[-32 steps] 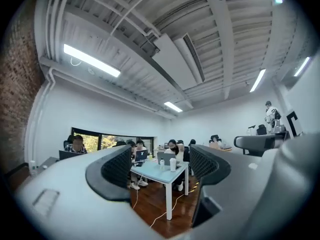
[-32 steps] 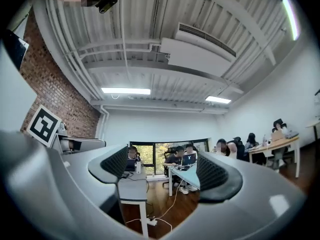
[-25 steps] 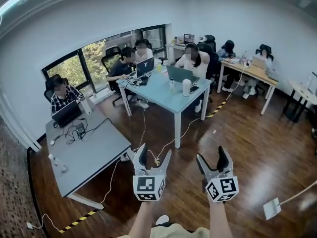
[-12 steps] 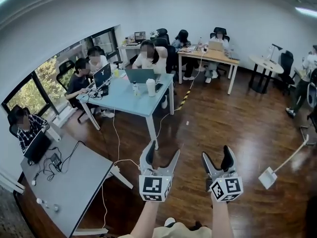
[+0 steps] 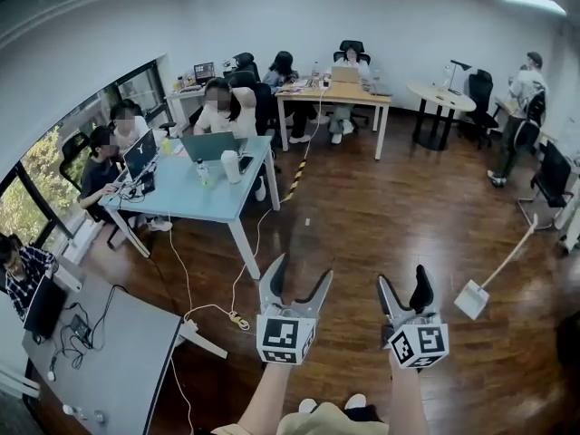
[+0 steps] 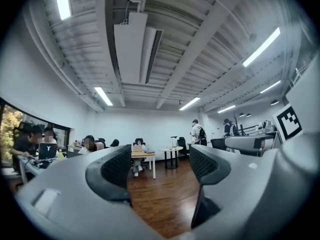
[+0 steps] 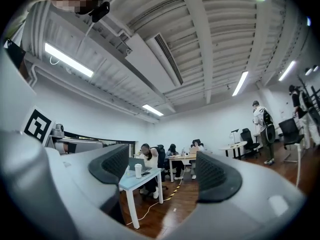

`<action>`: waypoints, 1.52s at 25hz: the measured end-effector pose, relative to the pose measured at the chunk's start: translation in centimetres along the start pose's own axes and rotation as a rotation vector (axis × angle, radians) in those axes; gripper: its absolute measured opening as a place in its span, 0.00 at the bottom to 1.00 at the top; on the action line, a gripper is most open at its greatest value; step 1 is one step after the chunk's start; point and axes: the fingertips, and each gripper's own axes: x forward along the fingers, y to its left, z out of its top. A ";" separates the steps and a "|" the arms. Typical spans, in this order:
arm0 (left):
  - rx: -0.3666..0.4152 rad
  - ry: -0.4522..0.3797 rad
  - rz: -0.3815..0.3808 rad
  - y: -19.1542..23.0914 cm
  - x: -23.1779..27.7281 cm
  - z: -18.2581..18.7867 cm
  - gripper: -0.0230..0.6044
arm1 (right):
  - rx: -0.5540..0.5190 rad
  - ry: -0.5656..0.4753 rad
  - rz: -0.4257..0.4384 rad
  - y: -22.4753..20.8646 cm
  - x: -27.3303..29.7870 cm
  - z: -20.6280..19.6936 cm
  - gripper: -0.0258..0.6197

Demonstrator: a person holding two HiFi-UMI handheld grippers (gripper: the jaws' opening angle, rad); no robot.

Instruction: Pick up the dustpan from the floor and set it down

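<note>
The white dustpan [image 5: 471,299] rests on the dark wood floor at the right of the head view. Its long pale handle [image 5: 512,254] slants up and to the right. My left gripper [image 5: 294,284] and right gripper [image 5: 405,288] are held out side by side in front of me, well to the left of the dustpan. Both are open with nothing between the jaws. The left gripper view [image 6: 160,166] and the right gripper view [image 7: 162,171] look across the office and up at the ceiling, and only room shows between the jaws.
A blue table [image 5: 177,205] with laptops and seated people stands to the left, a grey table [image 5: 136,356] at lower left. Cables and a power strip [image 5: 237,317] lie on the floor. A wooden desk [image 5: 358,98], a round table [image 5: 441,93], chairs and a standing person [image 5: 526,84] are farther off.
The head view has swung to the right, so the dustpan has come in from the right edge toward the middle right. Both grippers stay open in front of me.
</note>
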 end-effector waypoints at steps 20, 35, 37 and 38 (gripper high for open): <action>-0.056 -0.037 -0.289 -20.8 16.3 0.0 0.58 | -0.033 -0.069 -0.273 -23.2 -7.3 3.5 0.66; -0.062 -0.011 -0.518 -34.2 22.3 -0.7 0.58 | -0.046 -0.085 -0.494 -33.8 -15.0 4.4 0.66; -0.060 -0.010 -0.554 -35.9 23.2 -0.8 0.58 | -0.049 -0.088 -0.533 -35.2 -15.8 4.7 0.66; -0.059 -0.009 -0.572 -36.7 23.8 -0.9 0.58 | -0.052 -0.089 -0.552 -35.9 -16.1 4.8 0.66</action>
